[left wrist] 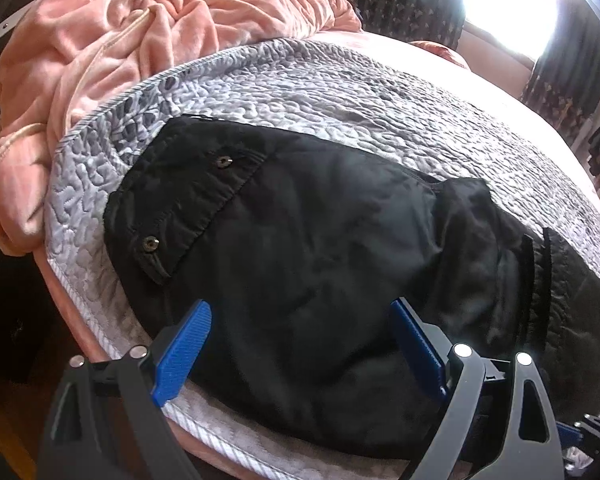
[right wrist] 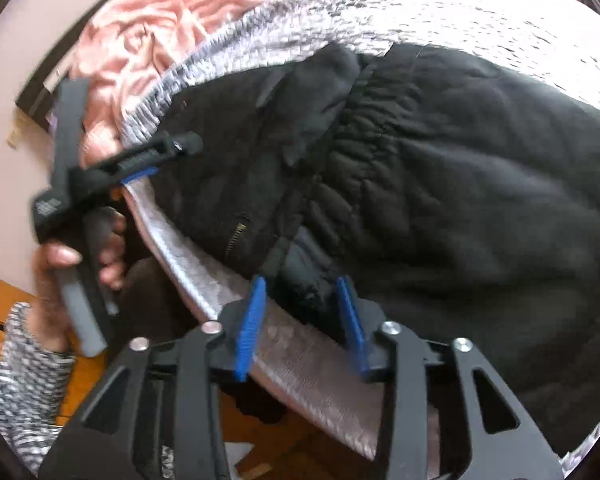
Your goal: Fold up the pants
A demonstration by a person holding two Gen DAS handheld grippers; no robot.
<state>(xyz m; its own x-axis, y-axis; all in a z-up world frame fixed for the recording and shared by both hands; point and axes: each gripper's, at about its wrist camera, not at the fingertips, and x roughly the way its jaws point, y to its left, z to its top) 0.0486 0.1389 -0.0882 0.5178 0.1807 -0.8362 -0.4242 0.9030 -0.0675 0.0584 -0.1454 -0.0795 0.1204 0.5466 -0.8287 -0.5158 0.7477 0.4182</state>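
Observation:
Black pants (left wrist: 320, 248) lie bunched on a grey quilted cover (left wrist: 300, 80) on the bed. A flap pocket with two snaps (left wrist: 188, 204) faces up at the left. My left gripper (left wrist: 300, 316) is open, its blue fingers (left wrist: 184, 356) wide apart over the near edge of the pants. In the right wrist view the pants (right wrist: 440, 184) fill the middle, with a brass zipper (right wrist: 234, 236) near the edge. My right gripper (right wrist: 302, 300) is partly closed, with a fold of black cloth (right wrist: 304, 276) between its blue fingers (right wrist: 252, 320); a grip is not clear. The left gripper also shows there (right wrist: 140, 164), held by a hand.
A crumpled pink blanket (left wrist: 120, 40) lies at the far left of the bed. Dark curtains and a bright window (left wrist: 520, 8) stand behind. The bed edge (right wrist: 204, 280) runs close to my grippers, with wooden floor (right wrist: 4, 292) below.

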